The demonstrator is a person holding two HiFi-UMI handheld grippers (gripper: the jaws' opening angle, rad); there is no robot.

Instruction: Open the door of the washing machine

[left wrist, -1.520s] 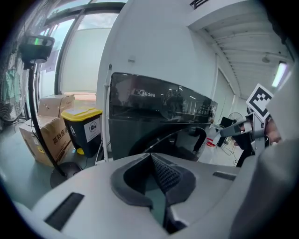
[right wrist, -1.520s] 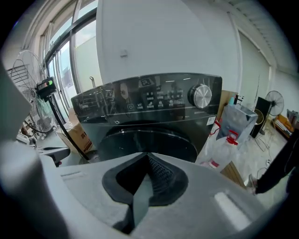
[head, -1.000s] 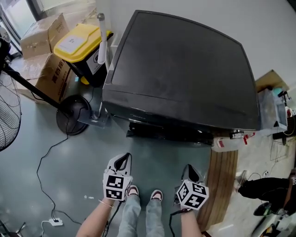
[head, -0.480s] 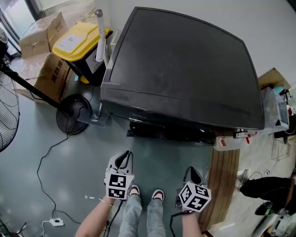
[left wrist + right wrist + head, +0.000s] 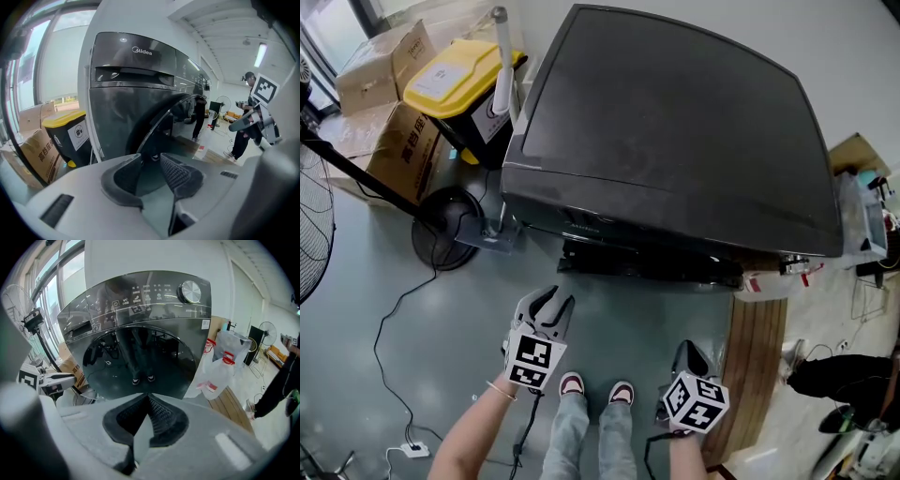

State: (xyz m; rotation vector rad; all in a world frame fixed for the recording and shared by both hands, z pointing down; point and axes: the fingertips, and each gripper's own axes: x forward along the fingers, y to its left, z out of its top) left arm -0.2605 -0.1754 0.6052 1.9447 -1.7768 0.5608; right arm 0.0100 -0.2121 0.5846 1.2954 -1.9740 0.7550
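Observation:
The dark grey washing machine (image 5: 666,141) stands in front of me, seen from above in the head view. Its round glass door (image 5: 140,362) is closed; the control panel and a dial (image 5: 191,290) sit above it. My left gripper (image 5: 553,305) hovers over the floor ahead of the machine's left front. Its jaws are opening, with a gap and nothing between them. In the left gripper view the door's curved rim (image 5: 157,124) lies just beyond the left gripper (image 5: 151,165). My right gripper (image 5: 689,354) hangs lower right, jaws shut and empty, and the right gripper (image 5: 147,398) faces the door.
A yellow-lidded black bin (image 5: 459,80) and cardboard boxes (image 5: 389,141) stand left of the machine. A fan stand's base (image 5: 441,234) and a cable (image 5: 389,328) lie on the grey floor. A wooden board (image 5: 755,366) runs at right, beside a plastic bag (image 5: 218,366).
My left gripper moved forward toward the machine, rolled a little, and its jaws went from shut to apart. The right gripper stayed almost where it was.

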